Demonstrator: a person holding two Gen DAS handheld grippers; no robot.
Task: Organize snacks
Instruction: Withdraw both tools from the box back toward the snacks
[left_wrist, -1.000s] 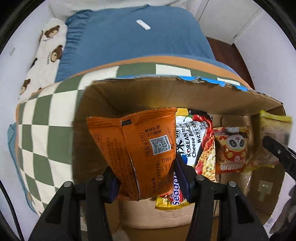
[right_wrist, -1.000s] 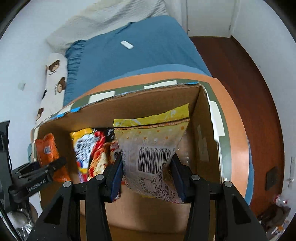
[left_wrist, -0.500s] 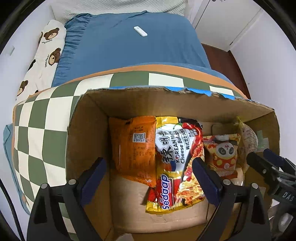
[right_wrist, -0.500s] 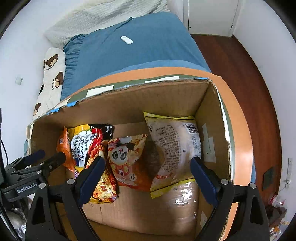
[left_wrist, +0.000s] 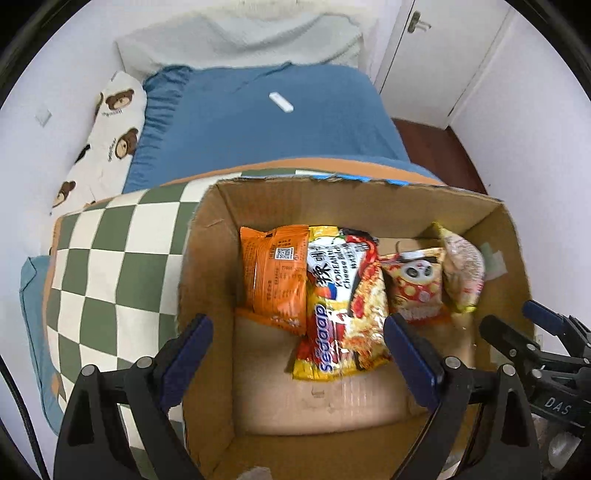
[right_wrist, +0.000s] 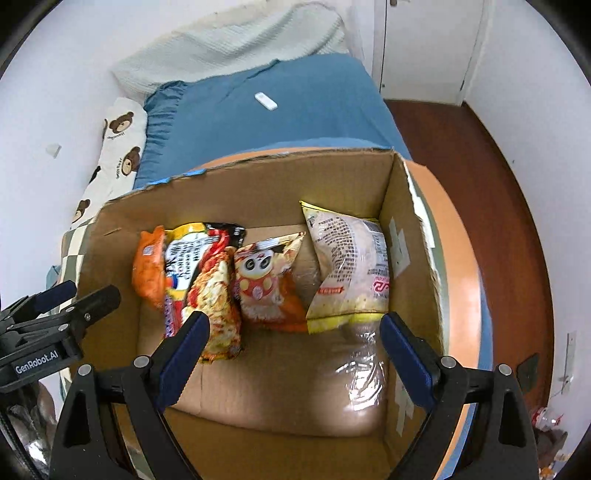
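Note:
An open cardboard box (left_wrist: 258, 206) (right_wrist: 258, 184) holds several snack packs in a row. From left: an orange pack (left_wrist: 275, 269) (right_wrist: 147, 269), a Korean cheese noodle pack (left_wrist: 343, 295) (right_wrist: 207, 280), a panda pack (left_wrist: 413, 280) (right_wrist: 266, 284) and a pale yellow pack (left_wrist: 461, 266) (right_wrist: 351, 266). My left gripper (left_wrist: 295, 354) is open and empty above the box's left part. My right gripper (right_wrist: 291, 350) is open and empty above its right part. Each gripper shows in the other's view: the right one (left_wrist: 517, 332), the left one (right_wrist: 62, 299).
The box sits on a green-and-white checkered cushion (left_wrist: 110, 251) with an orange border (right_wrist: 461, 280). Behind it is a bed with a blue sheet (left_wrist: 266, 129), a small white remote (left_wrist: 280, 102) and a bear-print pillow (left_wrist: 110, 129). Dark wood floor (right_wrist: 517, 184) lies to the right.
A second ago the left gripper held the orange pack and the right held the yellow pack. Both opened, the packs now rest in the box, and both grippers have pulled up and back.

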